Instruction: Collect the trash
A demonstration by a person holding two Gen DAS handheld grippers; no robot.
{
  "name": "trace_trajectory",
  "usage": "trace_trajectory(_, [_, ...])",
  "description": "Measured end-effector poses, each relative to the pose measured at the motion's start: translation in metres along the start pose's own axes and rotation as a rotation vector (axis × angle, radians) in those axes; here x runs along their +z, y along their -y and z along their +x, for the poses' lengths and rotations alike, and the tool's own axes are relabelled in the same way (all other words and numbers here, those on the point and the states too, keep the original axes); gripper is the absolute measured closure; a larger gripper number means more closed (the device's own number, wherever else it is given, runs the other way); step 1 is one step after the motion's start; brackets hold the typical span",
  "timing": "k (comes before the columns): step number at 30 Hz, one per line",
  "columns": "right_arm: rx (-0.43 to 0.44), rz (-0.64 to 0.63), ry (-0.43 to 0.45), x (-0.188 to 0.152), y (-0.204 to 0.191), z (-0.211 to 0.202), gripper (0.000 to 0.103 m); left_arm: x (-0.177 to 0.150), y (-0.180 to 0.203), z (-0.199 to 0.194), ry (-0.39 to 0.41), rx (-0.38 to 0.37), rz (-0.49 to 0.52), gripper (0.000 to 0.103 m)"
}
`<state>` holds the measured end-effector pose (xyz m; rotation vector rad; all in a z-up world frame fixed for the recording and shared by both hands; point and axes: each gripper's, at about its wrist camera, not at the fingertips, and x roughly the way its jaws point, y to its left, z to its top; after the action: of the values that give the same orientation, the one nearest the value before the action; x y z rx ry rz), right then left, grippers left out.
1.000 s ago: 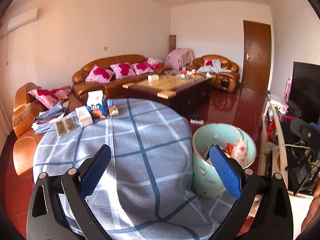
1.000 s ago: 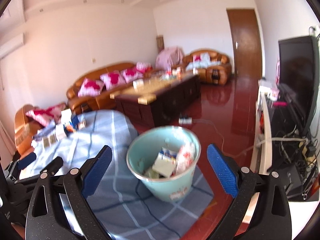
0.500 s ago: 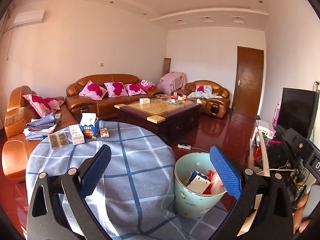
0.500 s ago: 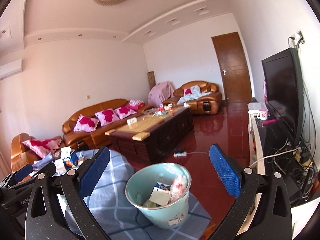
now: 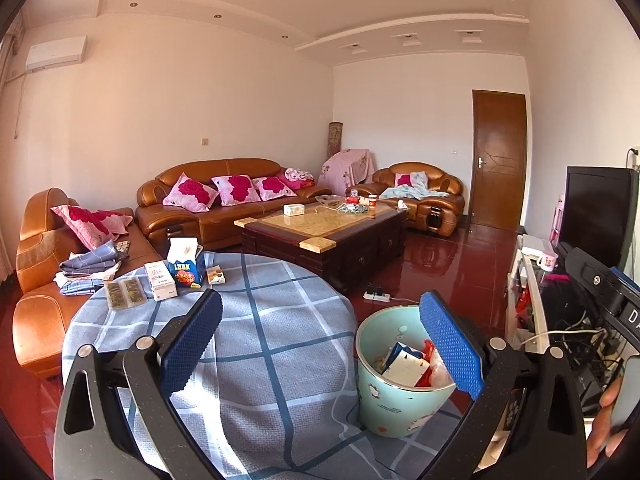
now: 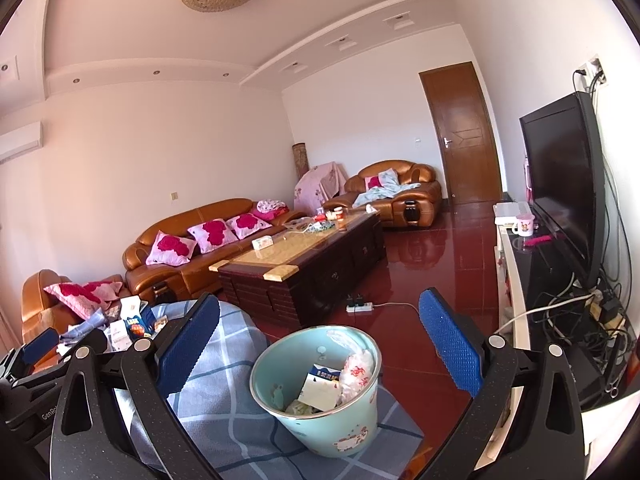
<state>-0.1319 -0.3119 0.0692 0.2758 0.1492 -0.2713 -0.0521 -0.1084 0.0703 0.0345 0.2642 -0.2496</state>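
A light teal trash bin (image 5: 394, 404) stands at the right edge of a round table with a blue plaid cloth (image 5: 260, 344). It holds a white and blue carton (image 5: 402, 362) and a crumpled red-printed plastic bag (image 6: 356, 366). My left gripper (image 5: 320, 303) is open over the cloth, its right pad in front of the bin's rim, nothing between the fingers. My right gripper (image 6: 320, 298) is open and empty above the bin (image 6: 334, 420). Small boxes (image 5: 160, 280), a blue tissue box (image 5: 184, 270) and sachets (image 5: 124, 292) lie at the table's far left.
A dark wooden coffee table (image 5: 324, 236) stands beyond the round table, with orange leather sofas (image 5: 224, 204) behind it. On the red floor lies a power strip (image 6: 360, 307). A TV (image 6: 564, 184) on a low stand with tangled cables (image 6: 588, 320) lines the right side. A hand (image 5: 604, 432) shows at lower right.
Both views have tilted upward: more ceiling shows and the bin sits lower in each frame. Both grippers stay open and empty. The bin and table items have not moved.
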Motion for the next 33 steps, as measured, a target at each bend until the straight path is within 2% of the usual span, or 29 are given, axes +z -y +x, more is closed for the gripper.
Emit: trace_trajectory(33, [-0.004, 0.001, -0.01, -0.003, -0.0006, 0.0009, 0.005, 0.0001, -0.0005, -0.0005, -0.003, 0.0, 0.005, 0.006])
